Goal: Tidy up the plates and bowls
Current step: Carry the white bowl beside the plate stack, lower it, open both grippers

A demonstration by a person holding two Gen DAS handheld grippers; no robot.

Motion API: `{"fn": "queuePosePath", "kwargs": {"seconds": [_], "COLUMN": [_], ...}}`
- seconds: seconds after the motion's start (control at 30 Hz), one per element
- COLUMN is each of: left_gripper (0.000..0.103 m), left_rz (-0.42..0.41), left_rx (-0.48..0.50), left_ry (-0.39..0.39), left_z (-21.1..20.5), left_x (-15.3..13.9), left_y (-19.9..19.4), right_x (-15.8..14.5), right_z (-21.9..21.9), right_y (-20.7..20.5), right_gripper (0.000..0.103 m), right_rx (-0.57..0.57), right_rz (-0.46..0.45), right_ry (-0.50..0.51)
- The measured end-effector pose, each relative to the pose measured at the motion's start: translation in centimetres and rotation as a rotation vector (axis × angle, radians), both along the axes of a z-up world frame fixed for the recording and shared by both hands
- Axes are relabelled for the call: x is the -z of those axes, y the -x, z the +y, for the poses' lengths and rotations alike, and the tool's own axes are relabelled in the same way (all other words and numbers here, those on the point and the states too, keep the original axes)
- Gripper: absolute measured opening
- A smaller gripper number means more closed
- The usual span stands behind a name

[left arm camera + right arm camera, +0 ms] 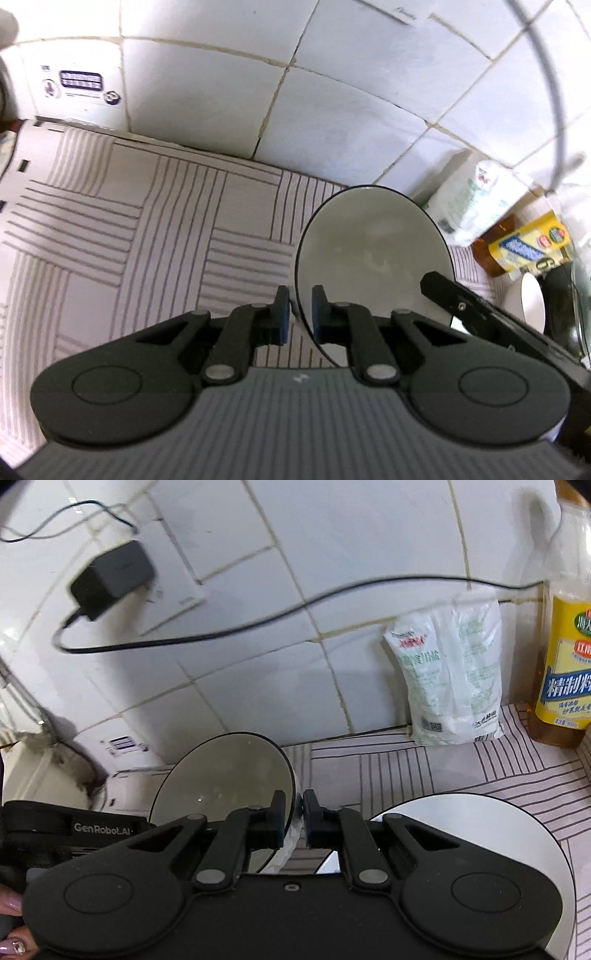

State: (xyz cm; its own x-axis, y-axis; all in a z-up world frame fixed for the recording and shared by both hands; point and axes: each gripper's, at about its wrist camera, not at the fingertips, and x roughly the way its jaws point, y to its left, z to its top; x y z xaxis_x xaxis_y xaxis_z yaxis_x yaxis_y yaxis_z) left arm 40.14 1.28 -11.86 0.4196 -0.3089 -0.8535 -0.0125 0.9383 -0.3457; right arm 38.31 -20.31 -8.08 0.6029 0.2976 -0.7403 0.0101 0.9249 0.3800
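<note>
In the left wrist view our left gripper [300,306] is clamped on the near rim of the bowl [373,254], low and right of centre, above the striped mat [129,221]. The right gripper [454,299] enters from the right, at the bowl's other rim. In the right wrist view its jaws [294,818] pinch that rim of the bowl [225,771]; a plate [480,823] lies lower right. Farther back, a salt bag [450,675] leans on the tiled wall [295,554], a bottle [561,646] just beside it.
</note>
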Motion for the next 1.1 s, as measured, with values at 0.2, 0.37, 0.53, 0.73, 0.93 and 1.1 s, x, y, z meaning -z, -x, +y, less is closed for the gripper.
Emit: {"fn": "queuePosePath", "kwargs": {"seconds": [0.2, 0.37, 0.53, 0.73, 0.93, 1.1], "left_gripper": [0.011, 0.011, 0.011, 0.011, 0.011, 0.010], "left_rz": [0.013, 0.035, 0.072, 0.096, 0.129, 0.121], "left_rx": [0.023, 0.018, 0.018, 0.012, 0.011, 0.020], "left_ry": [-0.042, -0.030, -0.062, -0.107, -0.128, -0.128], "left_z": [0.5, 1.9, 2.7, 3.3, 3.7, 3.8], "left_x": [-1.6, -2.5, -1.7, 1.2, 4.4, 5.3], "left_y": [3.5, 6.7, 9.0, 9.1, 9.0, 9.2], "right_x": [-2.0, -3.1, -2.4, 0.8, 2.7, 3.9], "right_z": [1.2, 2.1, 3.2, 4.3, 5.6, 5.8], "right_y": [2.4, 5.0, 7.3, 8.7, 9.2, 9.2], "right_gripper": [0.013, 0.014, 0.014, 0.015, 0.016, 0.016], "right_rx": [-0.062, -0.079, -0.078, -0.043, -0.040, -0.042], "right_rz": [-0.004, 0.004, 0.029, 0.076, 0.101, 0.121], "right_ry": [0.010, -0.008, -0.030, -0.066, -0.048, -0.029]}}
